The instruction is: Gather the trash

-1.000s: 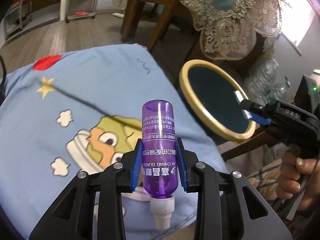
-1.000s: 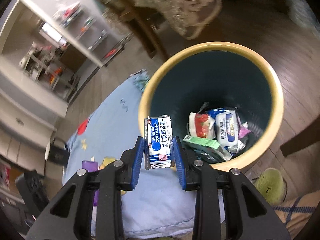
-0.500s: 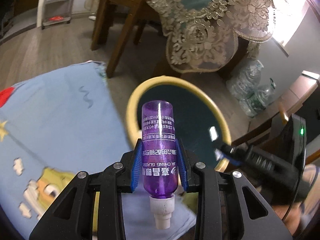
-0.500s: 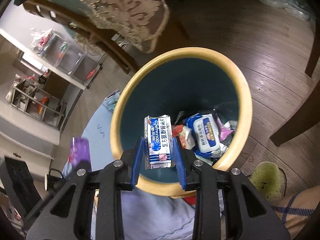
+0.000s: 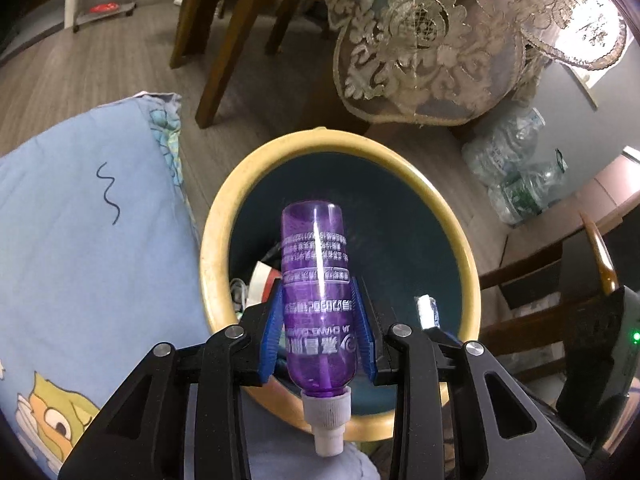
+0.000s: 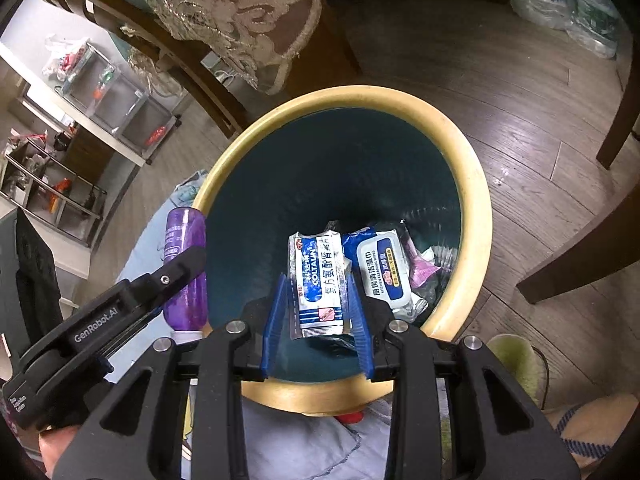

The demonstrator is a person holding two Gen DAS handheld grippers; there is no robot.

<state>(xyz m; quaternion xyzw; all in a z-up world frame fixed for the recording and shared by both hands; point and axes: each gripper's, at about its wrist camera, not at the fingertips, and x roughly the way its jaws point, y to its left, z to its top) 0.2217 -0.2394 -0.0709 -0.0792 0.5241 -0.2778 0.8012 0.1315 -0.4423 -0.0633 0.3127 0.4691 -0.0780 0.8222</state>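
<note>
The fingers (image 5: 269,344) of the left gripper (image 5: 319,340) are closed on a purple bottle (image 5: 316,296), pressing it from both sides. The bottle is held with its white cap toward the camera and its base pointing away, over the open mouth of a round trash bin (image 5: 464,248) with a yellow rim and a dark green inside. In the right wrist view the same bottle (image 6: 185,264) is seen at the left rim of the bin (image 6: 476,200), with the left gripper's black arm across it.

The fingers (image 6: 362,320) of the right gripper (image 6: 318,320) hold a blue and white sachet (image 6: 318,276), upright between the pads, also above the bin opening. At the bottom of the bin lie a pack of wet wipes (image 6: 384,272) and other wrappers. The bin stands on a wooden floor (image 6: 520,92), touching a light blue blanket (image 5: 80,240) with a cartoon print. Behind it a lace cloth (image 5: 440,40) hangs from a wooden chair (image 5: 224,40).
</note>
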